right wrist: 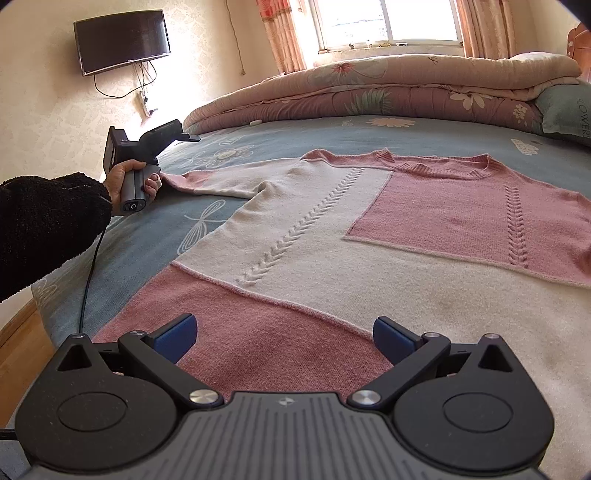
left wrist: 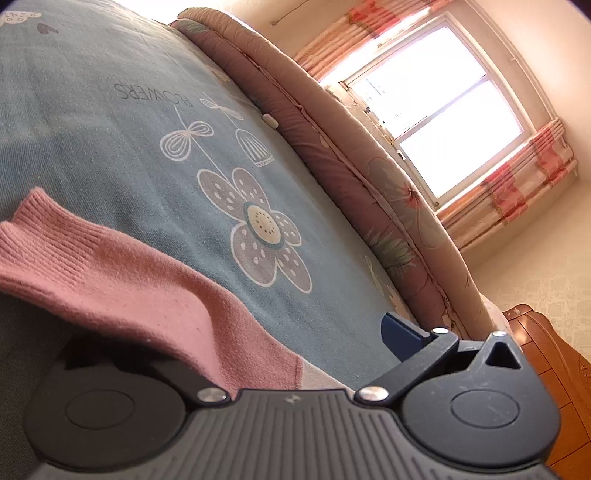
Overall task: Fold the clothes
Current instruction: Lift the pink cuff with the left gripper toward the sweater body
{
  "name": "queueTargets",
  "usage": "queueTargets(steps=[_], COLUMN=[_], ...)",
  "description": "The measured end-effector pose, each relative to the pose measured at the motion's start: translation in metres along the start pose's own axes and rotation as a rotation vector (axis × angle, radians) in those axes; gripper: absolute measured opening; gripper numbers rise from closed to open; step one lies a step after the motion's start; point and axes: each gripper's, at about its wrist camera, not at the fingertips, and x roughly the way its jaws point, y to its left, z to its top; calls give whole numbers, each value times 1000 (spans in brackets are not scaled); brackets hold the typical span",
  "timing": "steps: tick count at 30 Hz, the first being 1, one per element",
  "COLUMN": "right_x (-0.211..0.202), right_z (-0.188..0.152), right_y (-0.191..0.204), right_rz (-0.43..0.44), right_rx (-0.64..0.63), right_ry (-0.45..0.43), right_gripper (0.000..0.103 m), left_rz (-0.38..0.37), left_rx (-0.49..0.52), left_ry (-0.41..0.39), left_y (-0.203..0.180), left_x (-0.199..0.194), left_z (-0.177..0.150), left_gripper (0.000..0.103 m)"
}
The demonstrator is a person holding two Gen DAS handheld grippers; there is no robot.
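Note:
A pink and cream knit sweater (right wrist: 332,236) lies spread flat on the bed, neck toward the far side. My right gripper (right wrist: 284,338) hovers open just above its pink hem, both blue fingers (right wrist: 393,338) apart with nothing between them. A hand holds my left gripper (right wrist: 184,138) at the end of the outstretched sleeve (right wrist: 207,182). In the left wrist view the pink ribbed sleeve cuff (left wrist: 110,269) drapes across the left side of my left gripper (left wrist: 291,332) and hides that finger. The right blue finger (left wrist: 404,332) stands wide of it, so the jaws are open.
The bed has a blue flowered sheet (right wrist: 280,140). A rolled floral quilt (right wrist: 388,92) lies along its far side under the window (right wrist: 388,22). A pillow (right wrist: 569,107) is at the right, a wall TV (right wrist: 122,38) at the left, and a wooden dresser (left wrist: 546,354) is nearby.

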Motion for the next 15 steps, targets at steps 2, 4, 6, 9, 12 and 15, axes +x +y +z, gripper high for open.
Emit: queueTargets(steps=[2,4,6,9,12,15], right_x=[-2,-3,-5,-9,-13,-18], right_z=[1,1,1,3,3,4], right_y=[0,1,3,5,4,3], right_rz=[3,5,8,16,25,35], right_rx=[1,-5,-15,-22,-16,-16], right_ry=[-7,-11,-19,-32,-40,-50], right_gripper=[103,103,103,103,103,103], left_rz=[-33,-54,-62,-83,-104,-117], left_rx=[6,10,29,49,67,69], left_ry=[-8,-2,7,17,26,32], left_y=[-6,-13,-23,-39,-57,-72], left_x=[-6,-11,-14,-20,-24,-29], left_z=[0,1,2,2,3,1], left_gripper=[102,102,102,102,102,102])
